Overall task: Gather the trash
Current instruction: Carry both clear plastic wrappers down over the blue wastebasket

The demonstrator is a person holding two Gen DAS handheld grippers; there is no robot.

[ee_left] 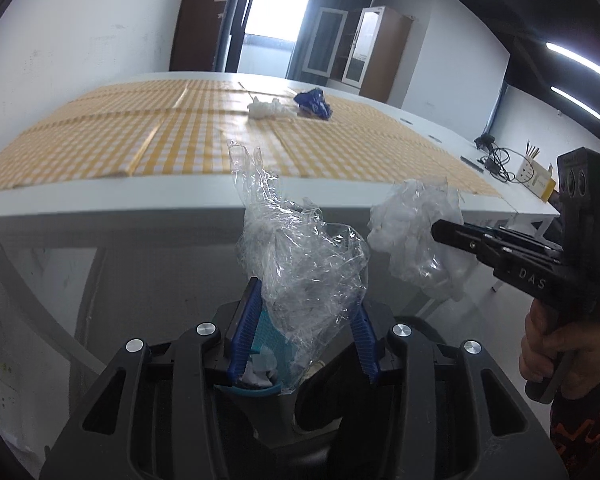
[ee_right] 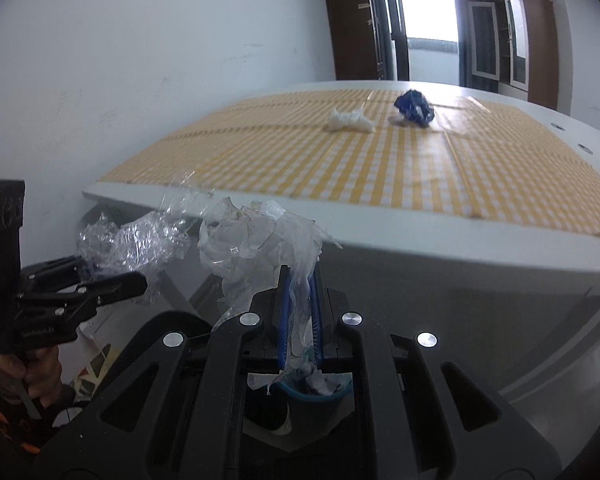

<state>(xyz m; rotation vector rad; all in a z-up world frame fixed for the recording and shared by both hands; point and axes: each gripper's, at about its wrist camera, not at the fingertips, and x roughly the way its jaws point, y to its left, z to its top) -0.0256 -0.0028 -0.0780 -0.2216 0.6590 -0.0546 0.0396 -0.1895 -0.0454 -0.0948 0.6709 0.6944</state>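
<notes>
Beyond the worktop's near edge, both claws hang over a blue bin directly below: left claw grips clear film, right claw pinches whitish plastic.

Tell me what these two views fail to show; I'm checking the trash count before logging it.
- Blue bin: both wrist views, mostly hidden behind the gripper bodies; contents unclear.
- Blue wad and white wad on the table: small, blurred; material unclear.
- Floor: blocked by the table.
</notes>
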